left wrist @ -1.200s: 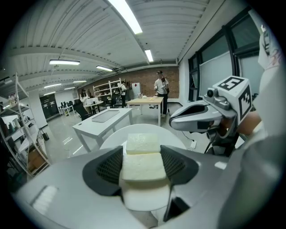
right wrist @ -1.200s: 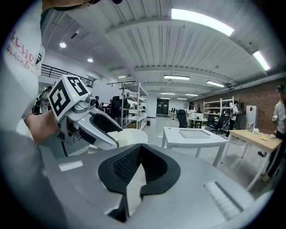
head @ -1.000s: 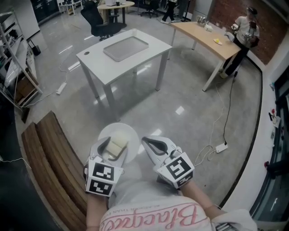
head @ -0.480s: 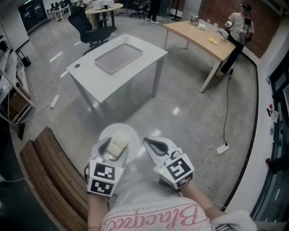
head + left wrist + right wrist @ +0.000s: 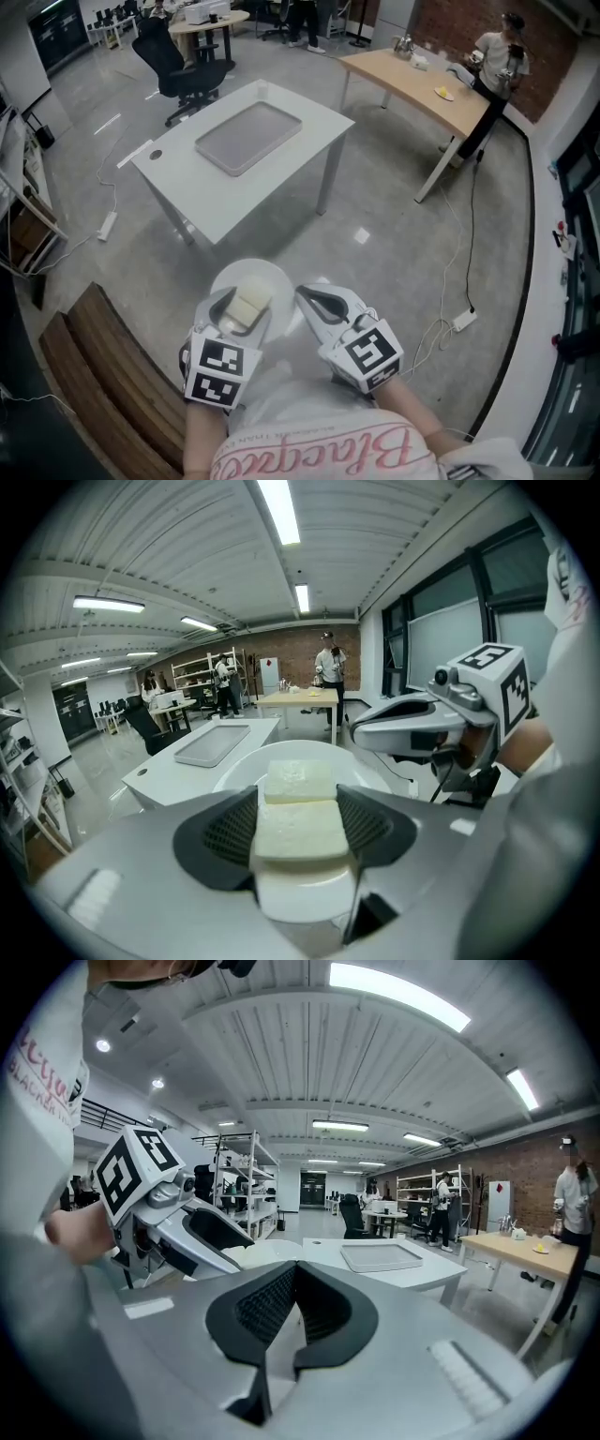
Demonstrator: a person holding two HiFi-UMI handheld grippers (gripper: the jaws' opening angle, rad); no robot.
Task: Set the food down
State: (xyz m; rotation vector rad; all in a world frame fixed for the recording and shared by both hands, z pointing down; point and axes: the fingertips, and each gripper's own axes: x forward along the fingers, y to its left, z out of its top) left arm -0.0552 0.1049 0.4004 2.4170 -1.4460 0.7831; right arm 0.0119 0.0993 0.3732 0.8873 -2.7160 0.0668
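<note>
My left gripper [image 5: 242, 314] is closed on the pale yellow square block of food [image 5: 300, 829]. The round white plate [image 5: 253, 272] is under it. My right gripper [image 5: 295, 1288] is closed and empty. The white counter [image 5: 281, 150] with the flat grey tray [image 5: 248, 138] is far off, so the food is not set down yet.

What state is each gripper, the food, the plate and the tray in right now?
left gripper: shut on the food, up above the floor.
right gripper: shut, empty.
food: two pale blocks on the plate, near one clamped.
plate: in the air, not set down.
tray: empty, flat on the white table.
</note>
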